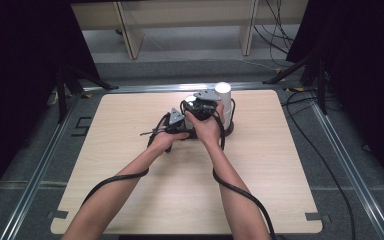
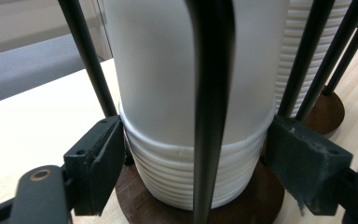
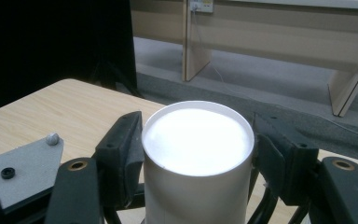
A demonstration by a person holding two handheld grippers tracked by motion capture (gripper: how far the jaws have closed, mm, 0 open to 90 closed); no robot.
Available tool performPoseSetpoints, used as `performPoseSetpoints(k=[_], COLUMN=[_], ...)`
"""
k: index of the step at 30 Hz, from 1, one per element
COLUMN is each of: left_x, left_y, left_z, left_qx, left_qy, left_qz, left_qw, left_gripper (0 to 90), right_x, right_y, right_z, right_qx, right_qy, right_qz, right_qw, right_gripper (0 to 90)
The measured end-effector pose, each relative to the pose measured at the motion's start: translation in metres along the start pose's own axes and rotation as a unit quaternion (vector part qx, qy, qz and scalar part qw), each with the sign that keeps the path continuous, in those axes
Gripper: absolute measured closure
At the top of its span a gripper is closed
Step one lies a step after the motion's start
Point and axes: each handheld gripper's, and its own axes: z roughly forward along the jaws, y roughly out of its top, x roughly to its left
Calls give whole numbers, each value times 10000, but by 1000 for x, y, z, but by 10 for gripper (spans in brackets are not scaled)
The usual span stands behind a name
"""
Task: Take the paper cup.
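Stack of white paper cups point(image 1: 223, 93) in a black wire-rod holder point(image 1: 228, 116) on a round dark wooden base point(image 2: 135, 193), standing on the wooden table point(image 1: 130, 200) at about 1 o'clock from its centre. The stack's long axis is vertical; the cups sit upside down, closed bottoms pointing up.

High view: both hands meet at the holder, the left gripper point(image 1: 176, 120) at 9 o'clock of it, the right gripper point(image 1: 205, 102) just beside the stack's top.

Right gripper view: the right gripper point(image 3: 198, 154) has its two jaws pressed against opposite sides of the topmost cup point(image 3: 198, 158), pinching it just below its flat white bottom.

Left gripper view: the left gripper point(image 2: 193, 154) stands low at the stack, jaws on either side of the ribbed rims point(image 2: 168, 172); whether the pads press on them cannot be told. This view alone reveals a second stack point(image 2: 298, 51) at 2 o'clock. Five rods are counted there; one crosses the front of the near stack.
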Motion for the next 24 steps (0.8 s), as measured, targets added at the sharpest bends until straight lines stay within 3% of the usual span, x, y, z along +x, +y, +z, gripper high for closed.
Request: performPoseSetpoints(k=[3, 8, 10, 12, 14, 18, 24], left_x=[-1, -1, 2, 1, -1, 0, -2], left_y=[0, 0, 1, 0, 0, 0, 0], left_z=[1, -1, -3, -3, -1, -2, -1], left_qx=[0, 76, 263, 231, 90, 171, 99], left_qy=[16, 21, 18, 21, 35, 33, 42], left_qz=[-76, 30, 239, 199, 33, 115, 25], left_qw=[10000, 10000, 9994, 9995, 9999, 9998, 9999], left_gripper=[193, 219, 221, 223, 226, 227, 224], right_x=[0, -2, -1, -2, -1, -2, -3], right_y=[1, 2, 3, 3, 7, 20, 23], right_z=[-1, 0, -1, -1, -5, -10, -12], right_qx=[58, 76, 84, 53, -78, -186, -222], right_qy=[25, 61, 83, 36, 51, 56, 86], right_qz=[-8, 77, 171, 109, 245, 100, 160], right_qw=[10000, 9999, 9998, 9999, 9997, 9998, 9996], right_gripper=[364, 366, 368, 369, 371, 371, 370])
